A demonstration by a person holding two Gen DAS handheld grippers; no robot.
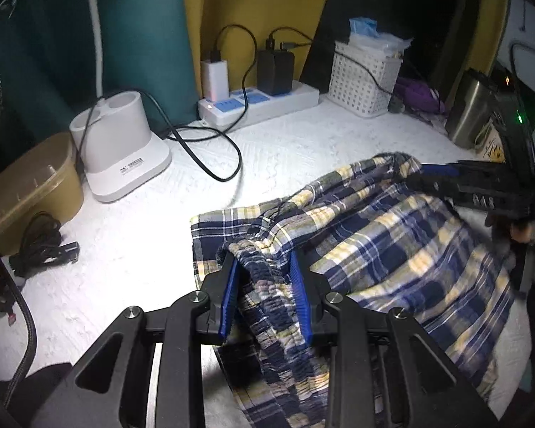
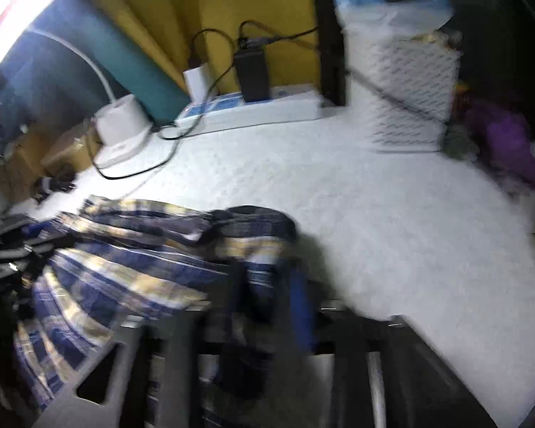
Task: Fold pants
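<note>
Both grippers – left gripper (image 1: pixel 264 285), right gripper (image 2: pixel 267 285) – are pinching the pants (image 1: pixel 392 228) waistband; keeping hands level, carrying it toward 12 o'clock w/o sagging.

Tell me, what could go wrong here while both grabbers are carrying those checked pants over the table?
The left gripper holds only a bunched edge of the pants, so the cloth might slip out and spoil the fold. The right gripper view is blurred, which suggests fast motion; a quick swing could drag loose cloth crooked. A black cable lies on the table near the pants and could be snagged.
</note>
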